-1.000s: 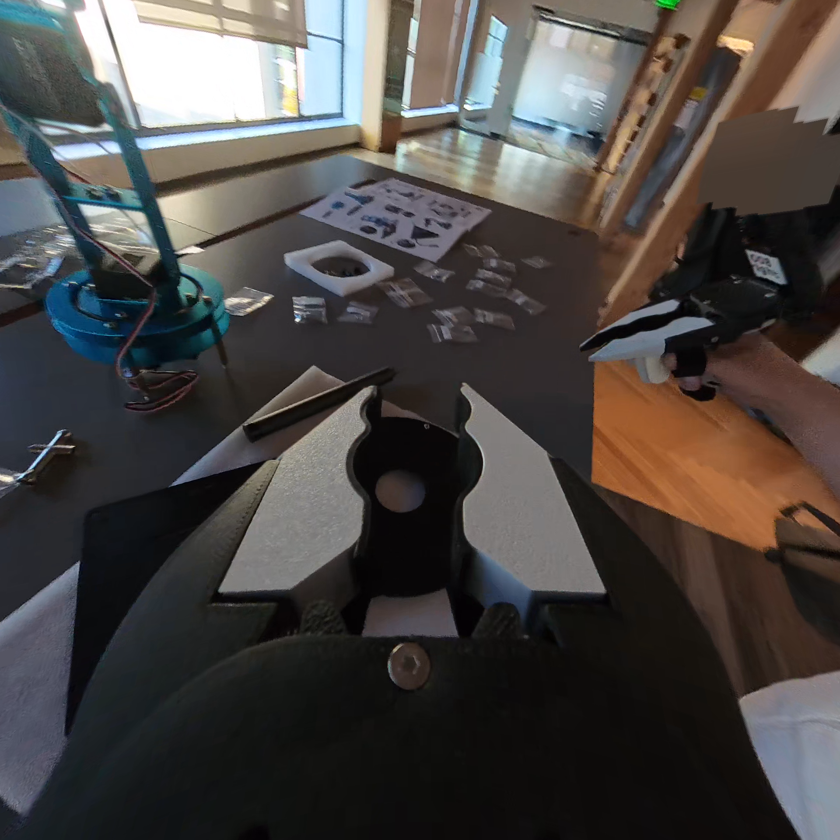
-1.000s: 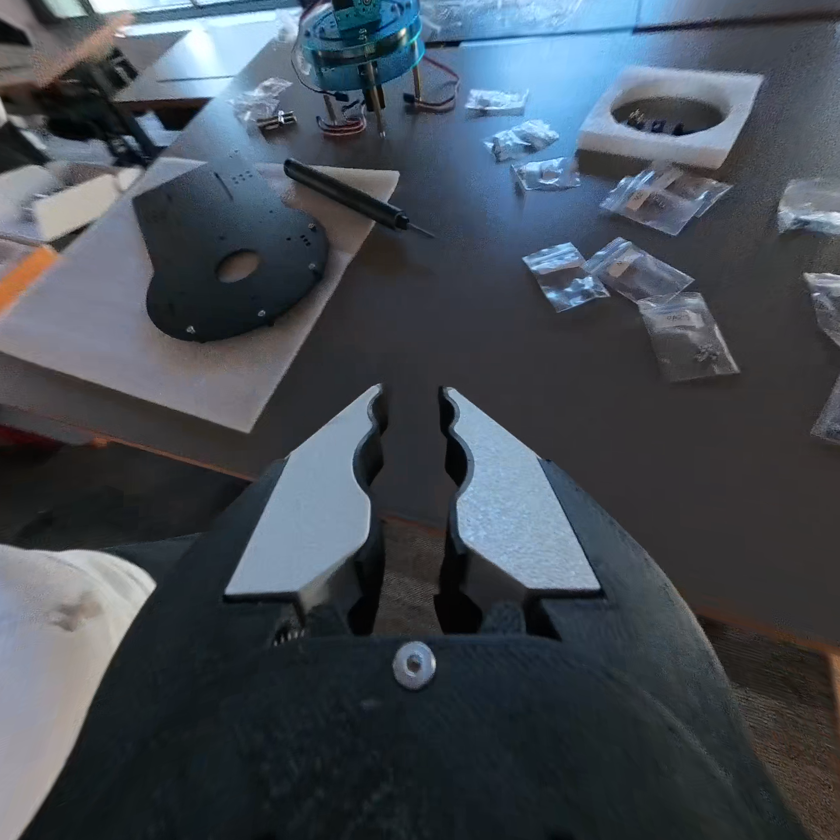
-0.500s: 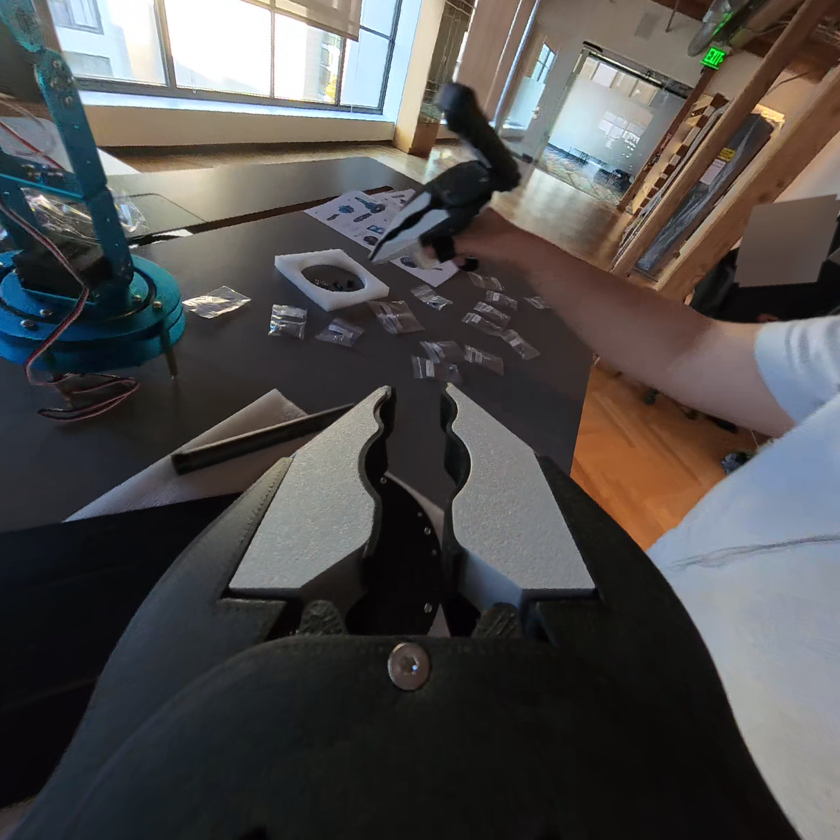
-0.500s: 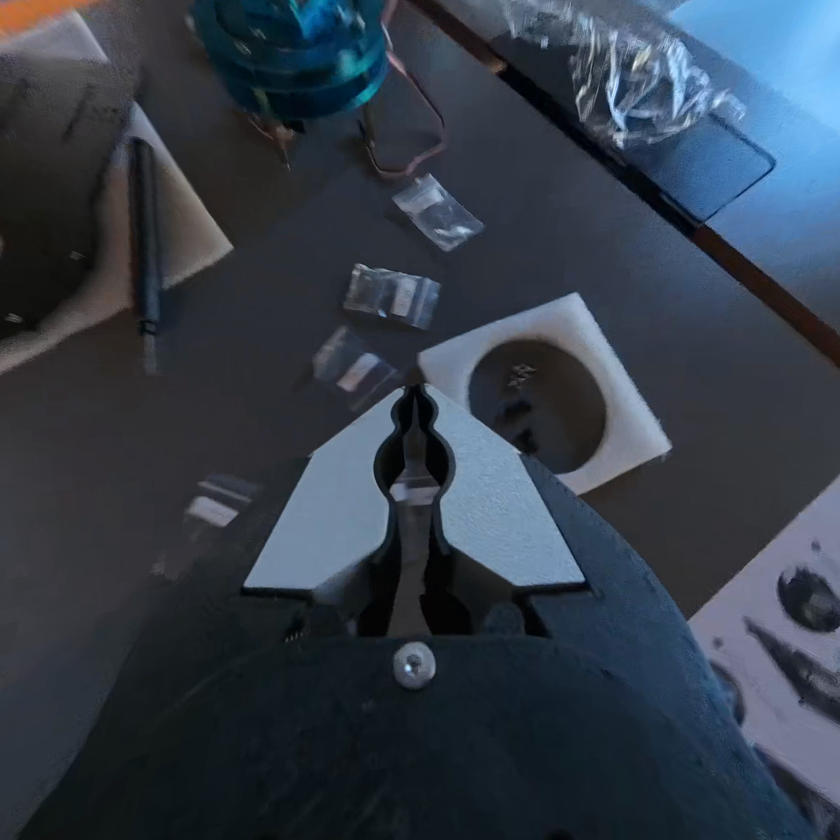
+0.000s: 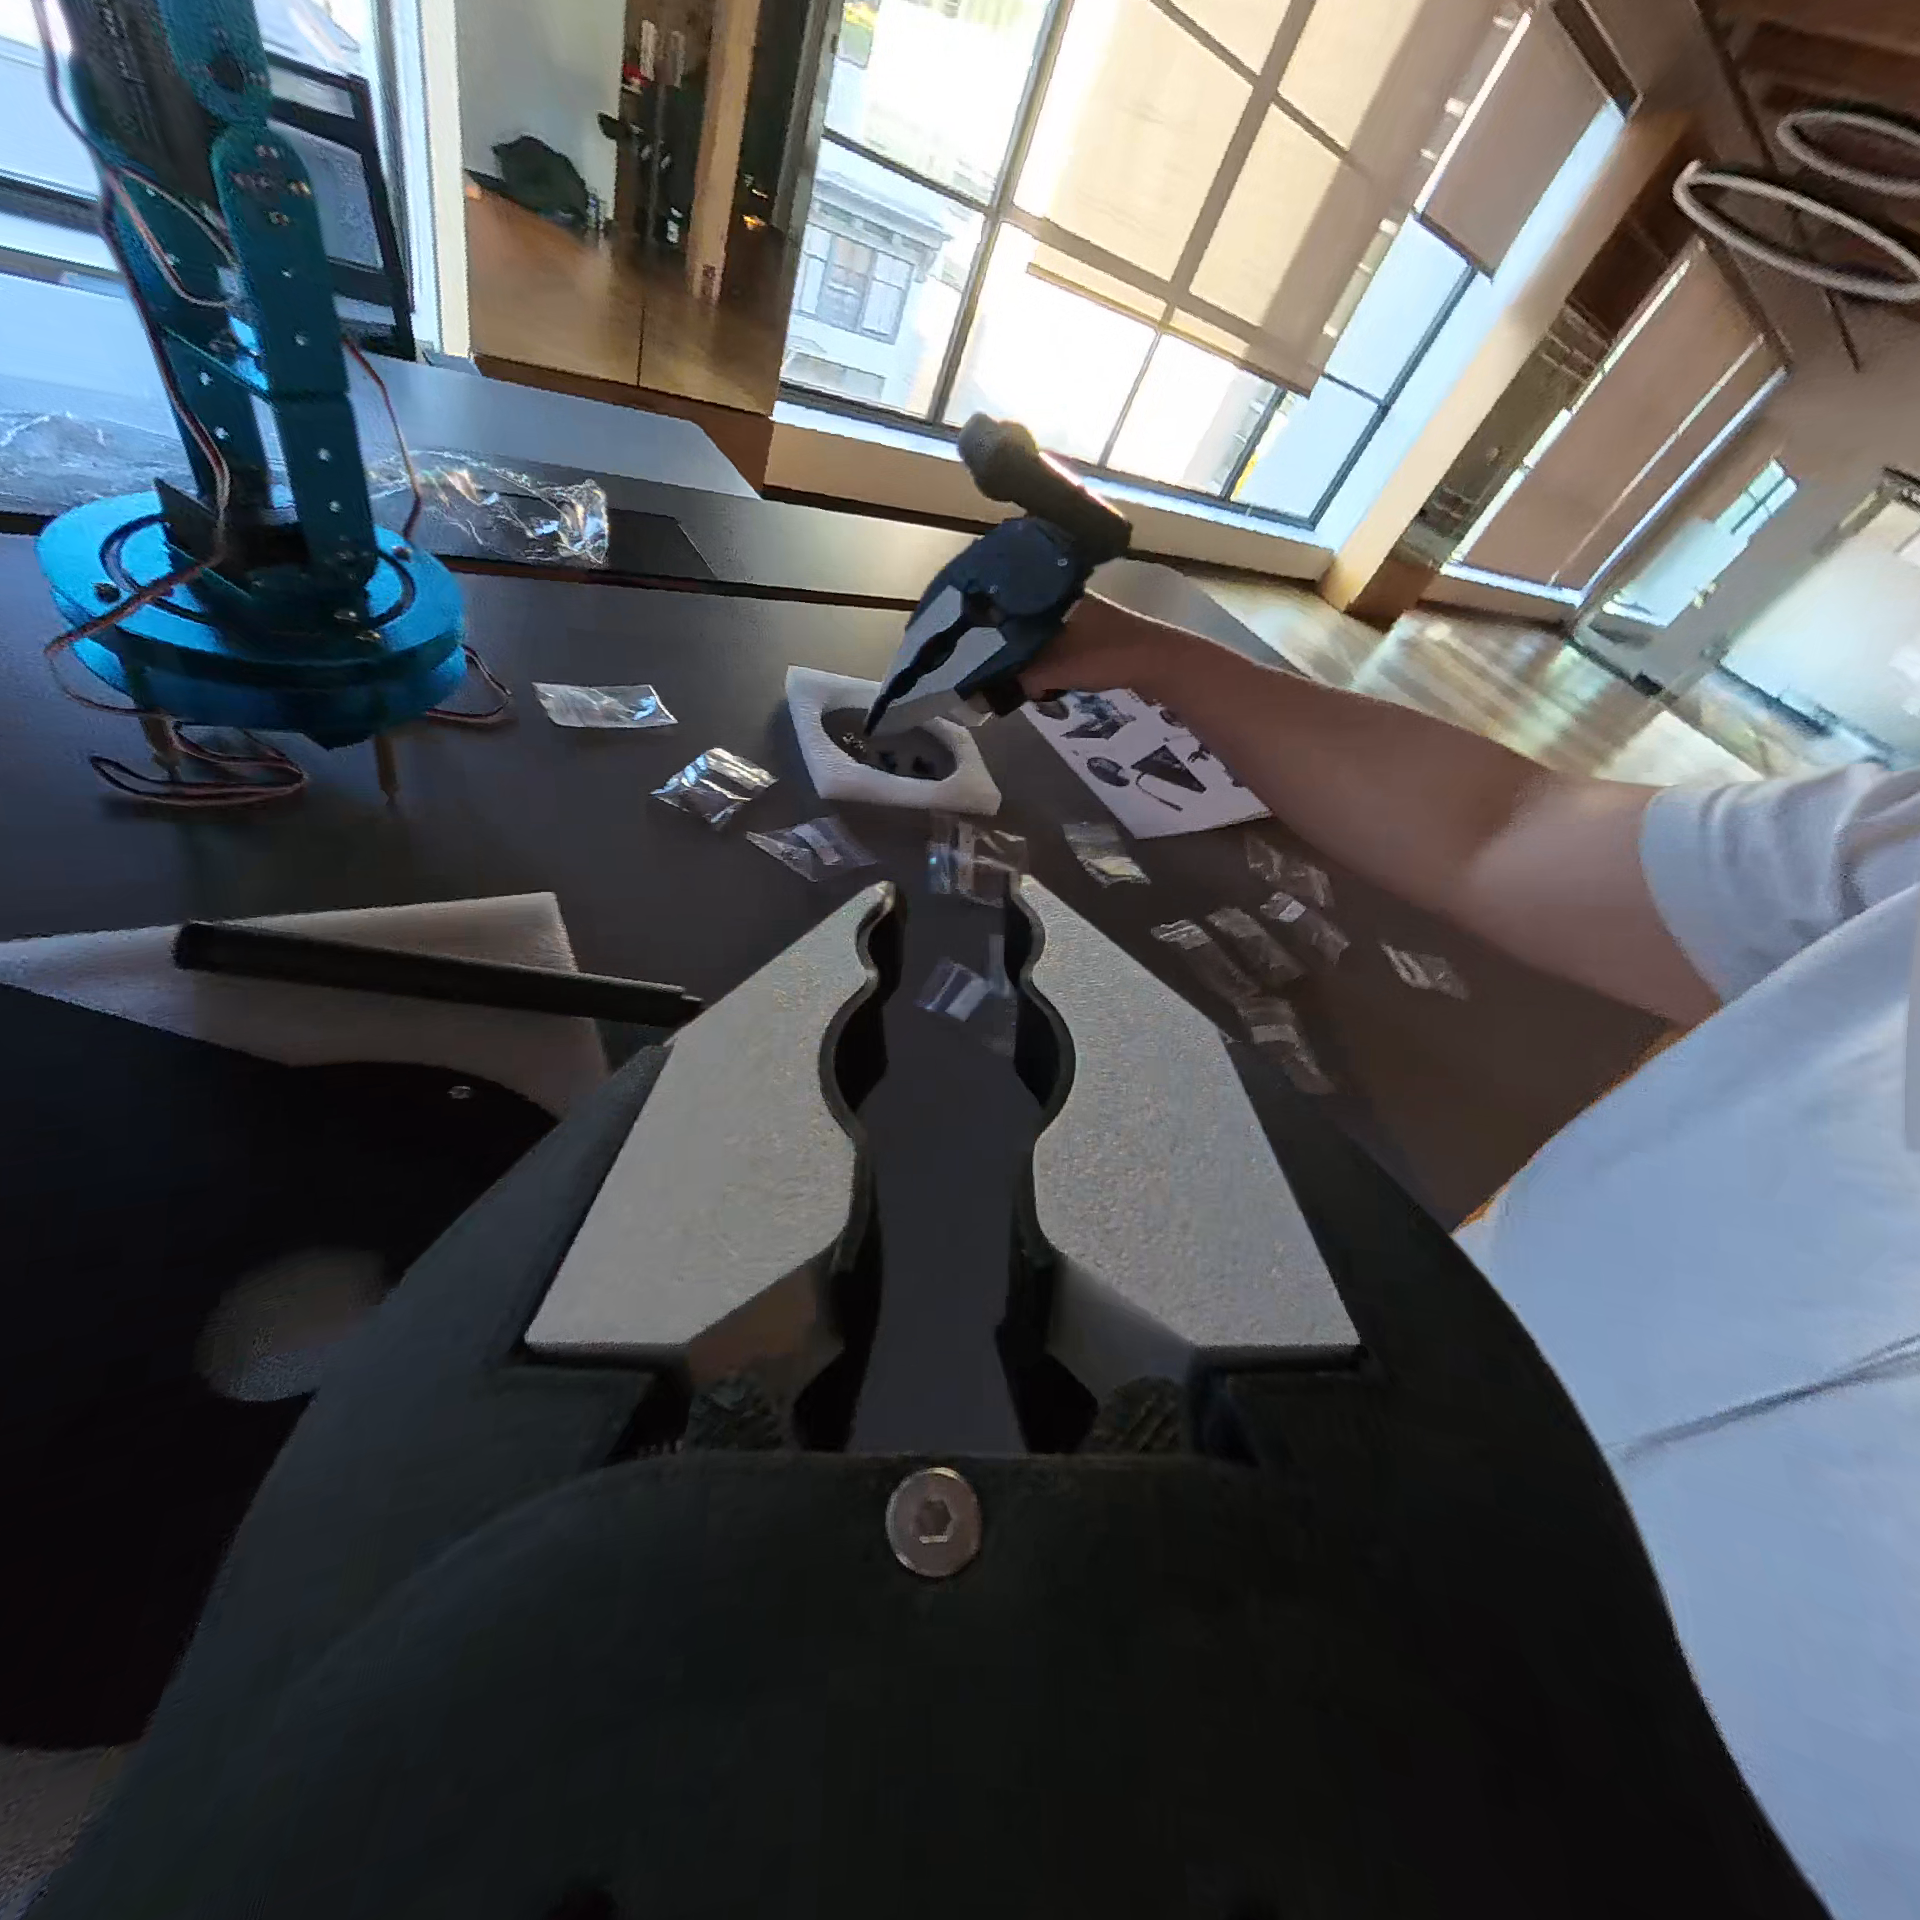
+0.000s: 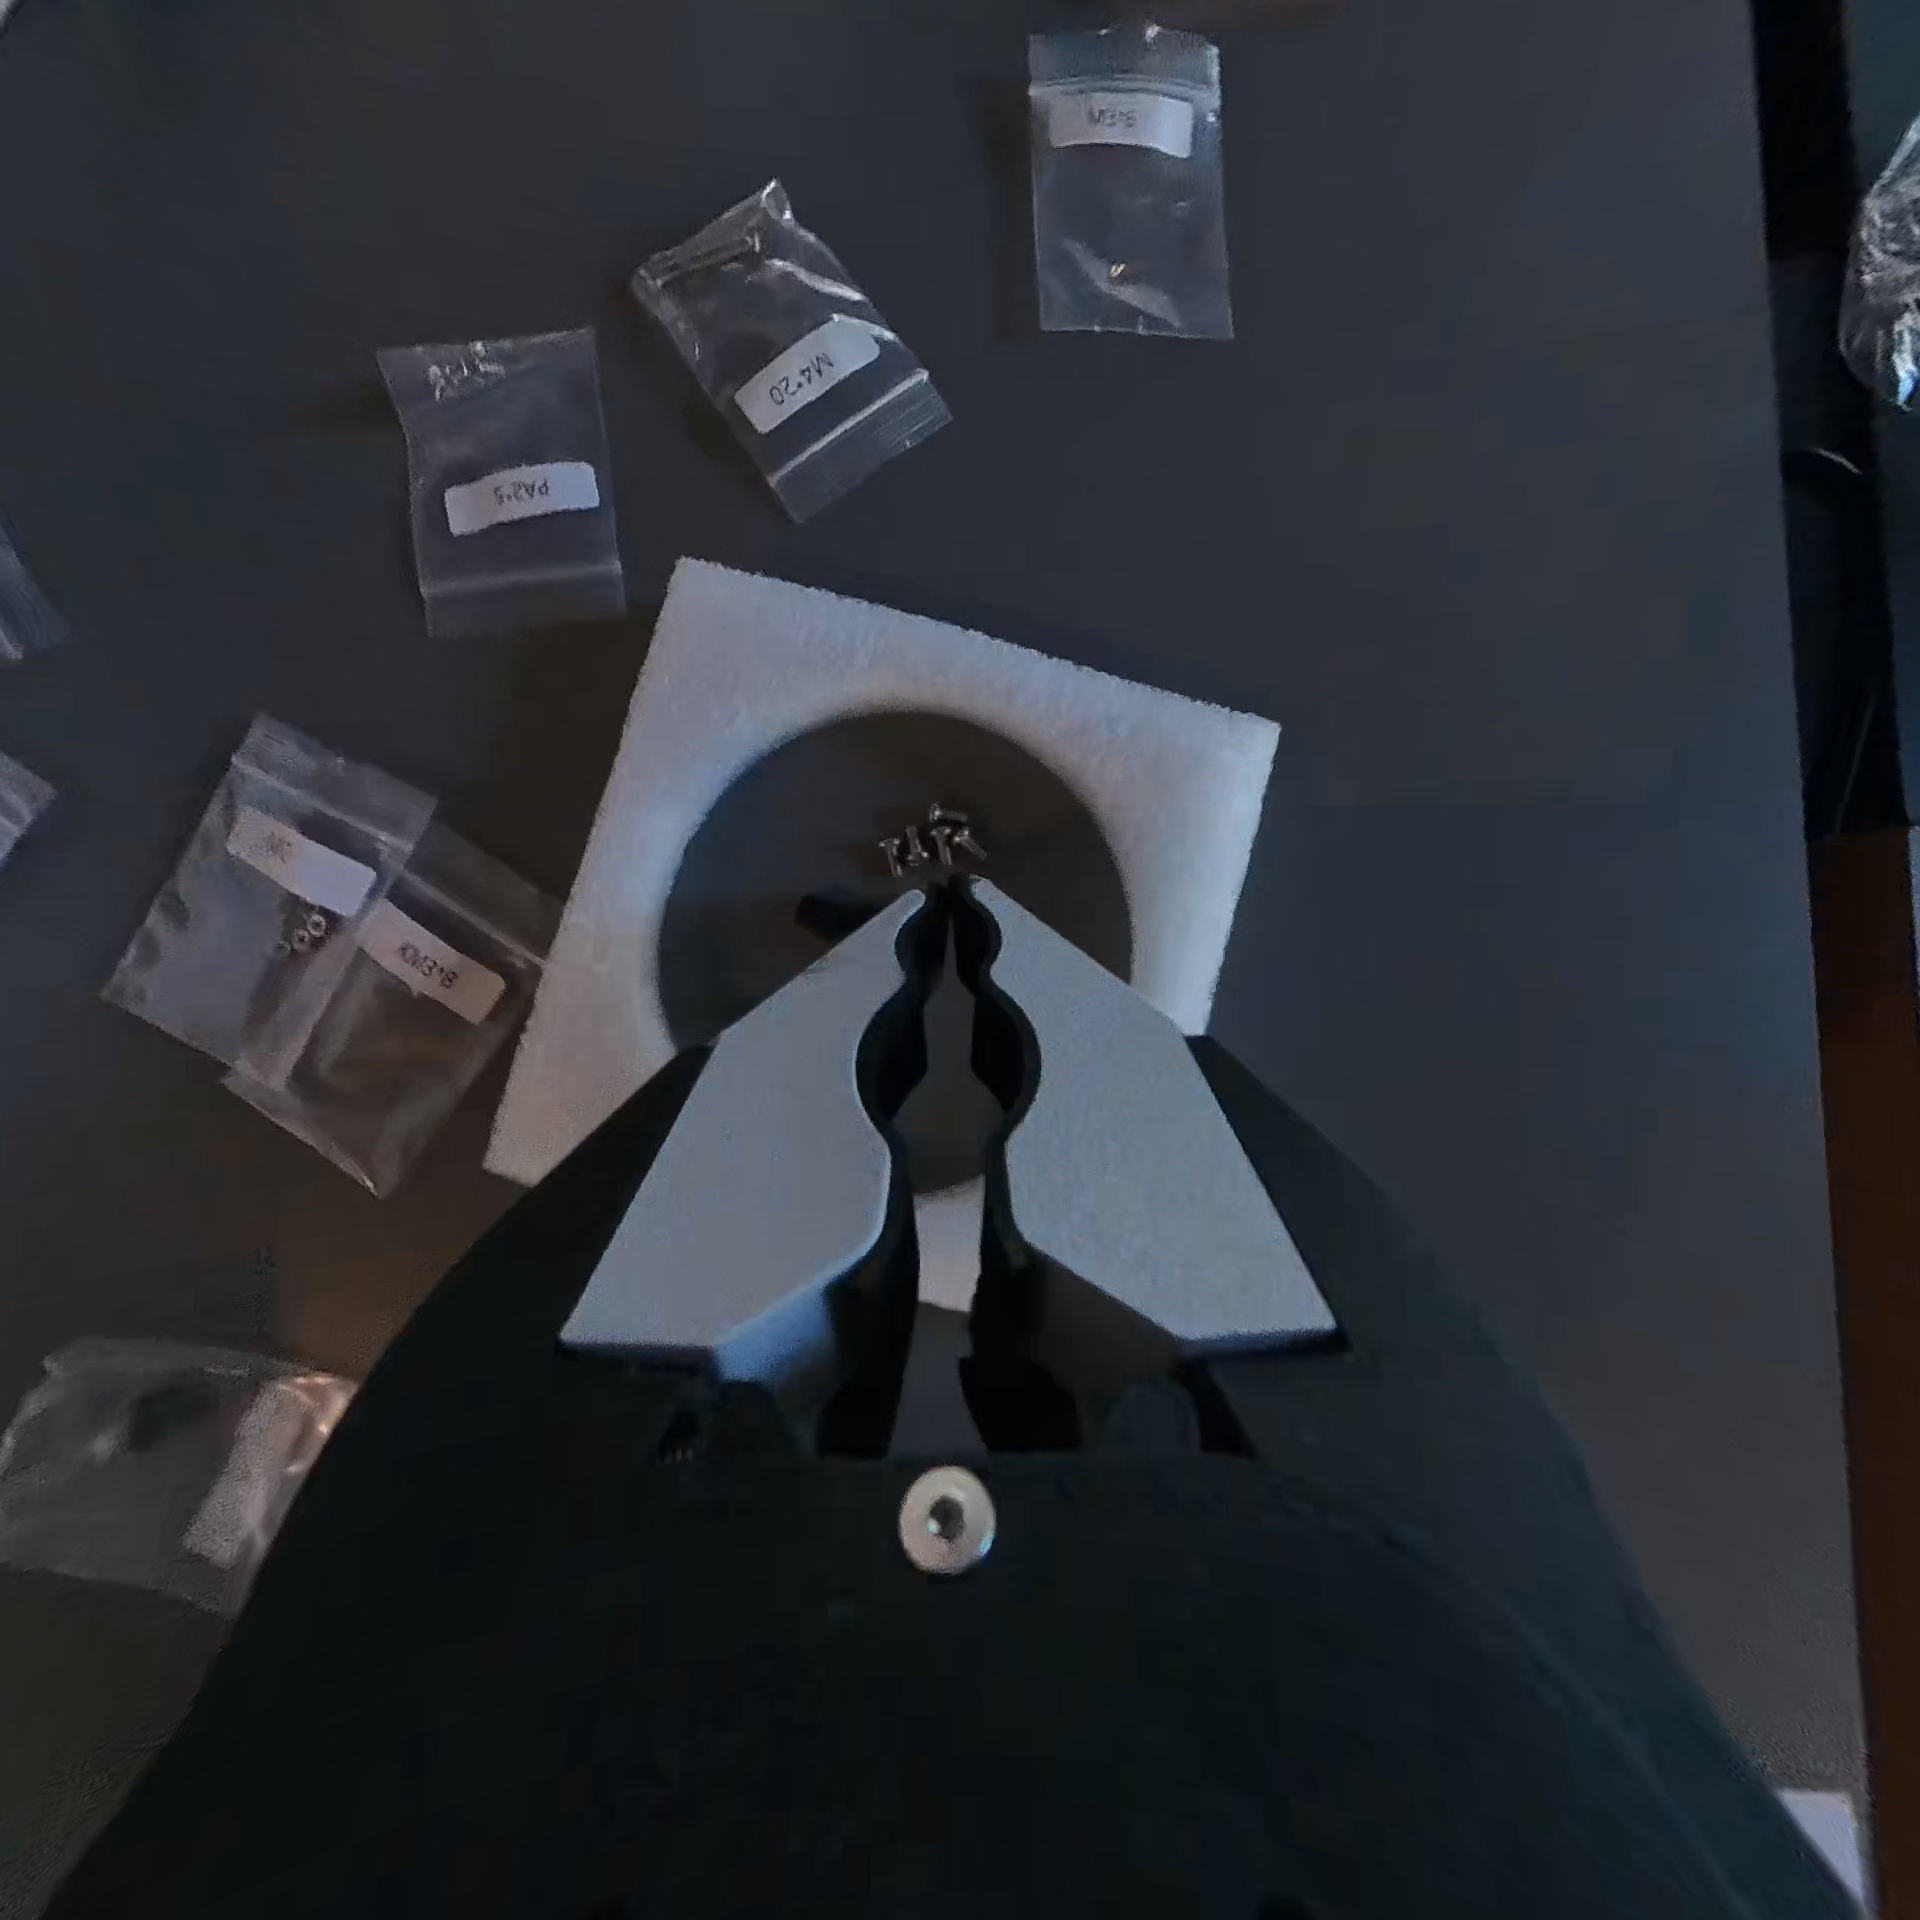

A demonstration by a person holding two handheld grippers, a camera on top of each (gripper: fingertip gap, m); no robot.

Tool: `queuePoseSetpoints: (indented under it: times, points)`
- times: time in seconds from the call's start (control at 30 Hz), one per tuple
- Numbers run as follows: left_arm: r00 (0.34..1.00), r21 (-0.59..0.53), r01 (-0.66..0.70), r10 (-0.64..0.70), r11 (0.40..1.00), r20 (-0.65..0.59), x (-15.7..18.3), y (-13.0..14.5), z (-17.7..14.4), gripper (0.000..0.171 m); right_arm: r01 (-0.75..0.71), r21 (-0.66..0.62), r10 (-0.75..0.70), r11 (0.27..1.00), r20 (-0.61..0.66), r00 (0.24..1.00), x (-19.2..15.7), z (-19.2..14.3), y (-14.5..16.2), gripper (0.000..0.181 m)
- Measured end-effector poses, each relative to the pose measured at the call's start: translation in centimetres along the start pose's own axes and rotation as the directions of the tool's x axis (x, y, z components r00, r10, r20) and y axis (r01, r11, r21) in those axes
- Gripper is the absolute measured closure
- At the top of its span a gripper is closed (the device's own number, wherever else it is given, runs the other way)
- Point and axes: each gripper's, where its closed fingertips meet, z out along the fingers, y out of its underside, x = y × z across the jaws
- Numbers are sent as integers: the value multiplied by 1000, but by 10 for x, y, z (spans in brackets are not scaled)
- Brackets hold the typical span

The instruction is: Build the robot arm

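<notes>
My right gripper (image 6: 951, 891) points down into the round hole of a white foam square (image 6: 790, 665) on the dark table. Its jaws stand only a narrow slit apart, and the tips are just short of a small cluster of metal screws (image 6: 930, 847) lying in the hole. In the left wrist view the right gripper (image 5: 871, 732) dips into the same foam square (image 5: 831, 774). My left gripper (image 5: 956, 904) is open and empty, held low over the table beside a black round plate (image 5: 156, 1195) on a white foam sheet (image 5: 343, 925).
A black screwdriver (image 5: 416, 971) lies across the foam sheet. A blue robot arm kit (image 5: 249, 623) stands at the back left. Several small clear bags (image 6: 790, 343) lie around the foam square. A printed sheet (image 5: 1143, 769) lies behind it. A person's arm (image 5: 1351, 790) reaches across. The grippers' ends are close to 40 centimeters from one another. The white foam square (image 6: 790, 665) is about 5 centimeters from my right fingertips and 35 centimeters from my left. It turns up in the left wrist view (image 5: 836, 760) as well.
My right gripper has moved forward over the table and down into the foam square's hole; its jaws shut, then parted slightly. My left gripper has swung right, off the black plate, still open.
</notes>
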Motion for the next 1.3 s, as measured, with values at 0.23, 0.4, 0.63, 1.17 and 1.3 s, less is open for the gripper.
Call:
queuePoseSetpoints:
  times: [0.23,0.4,0.63,1.17,1.3]
  points:
    - [986,11,-30,28,999,163,27,5,1,154,66,48,-71,997,100,992,-1,5,-2,176]
    - [980,5,-23,22,1000,200,43,14,3,153,85,60,-91,995,115,989,0,6,-4,176]
    - [978,-21,-13,17,1000,206,56,22,8,153,108,38,-111,993,107,988,-4,5,-2,181]
    - [971,-50,-2,14,999,241,63,34,-3,153,321,-40,-317,946,81,945,1,3,-4,173]
    - [961,-63,4,13,998,275,63,43,-9,153,416,-89,-408,905,100,908,2,7,-6,173]
